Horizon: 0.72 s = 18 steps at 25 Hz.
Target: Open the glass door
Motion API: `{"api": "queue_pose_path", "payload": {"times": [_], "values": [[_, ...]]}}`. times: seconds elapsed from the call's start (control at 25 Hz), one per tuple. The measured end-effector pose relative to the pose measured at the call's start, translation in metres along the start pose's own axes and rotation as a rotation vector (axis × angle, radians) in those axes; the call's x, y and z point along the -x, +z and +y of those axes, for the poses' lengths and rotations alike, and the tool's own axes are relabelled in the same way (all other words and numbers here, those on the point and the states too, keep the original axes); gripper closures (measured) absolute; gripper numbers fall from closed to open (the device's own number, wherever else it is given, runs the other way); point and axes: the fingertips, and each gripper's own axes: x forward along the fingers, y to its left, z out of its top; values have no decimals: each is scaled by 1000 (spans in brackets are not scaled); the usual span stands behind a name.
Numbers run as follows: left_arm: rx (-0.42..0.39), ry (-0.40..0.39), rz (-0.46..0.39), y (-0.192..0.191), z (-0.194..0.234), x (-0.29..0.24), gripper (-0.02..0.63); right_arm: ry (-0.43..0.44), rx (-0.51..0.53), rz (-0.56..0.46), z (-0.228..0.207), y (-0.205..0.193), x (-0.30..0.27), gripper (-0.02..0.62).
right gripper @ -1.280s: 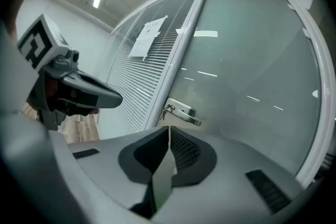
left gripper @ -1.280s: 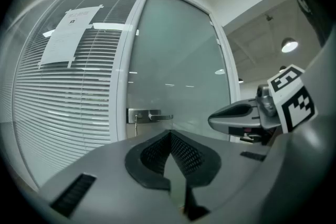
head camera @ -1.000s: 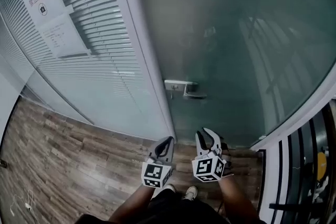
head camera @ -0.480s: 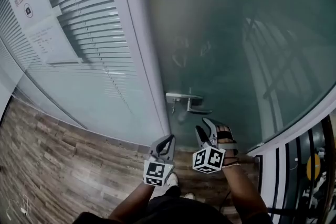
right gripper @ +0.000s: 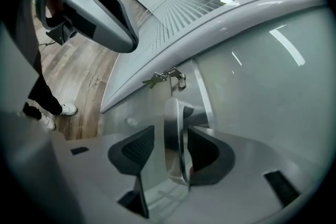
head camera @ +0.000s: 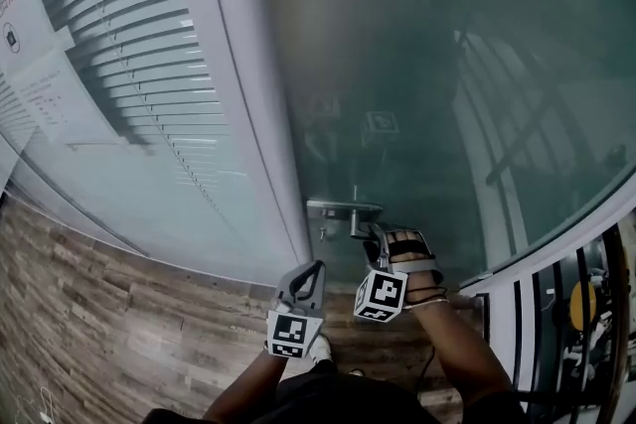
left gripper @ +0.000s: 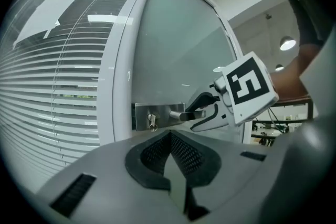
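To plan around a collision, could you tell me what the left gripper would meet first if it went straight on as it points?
Most likely the metal lock plate on the glass door, near its hanging key; depth is unclear. The left gripper has its tongs shut and empty.

The light here is soft and even and comes from overhead. A round white ceiling lamp (left gripper: 287, 43) glows at the right of the left gripper view, and thin bright streaks glint on the frosted grey-green glass door (head camera: 427, 55). In the head view the door looks dim and murky, with faint reflections, while the white slatted blinds (head camera: 129, 45) beside it are brighter. The brushed-metal lever handle (right gripper: 173, 134) carries a pale sheen and sits close to the lens, slightly soft. Every view bows straight lines outward. Both gripper views darken to black at their corners and smear near the rim.
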Motion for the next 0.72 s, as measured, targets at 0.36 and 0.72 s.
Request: {"api": "queue_pose_path", "payload": {"times": [0.36,0.72], "values": [[25,-25,0,-4,15,-16,607,-11,38,79,-6,-3,-23,464],[51,-55,3,-8,21,-25,607,-16,66,63,-4,0,-29,557]]}}
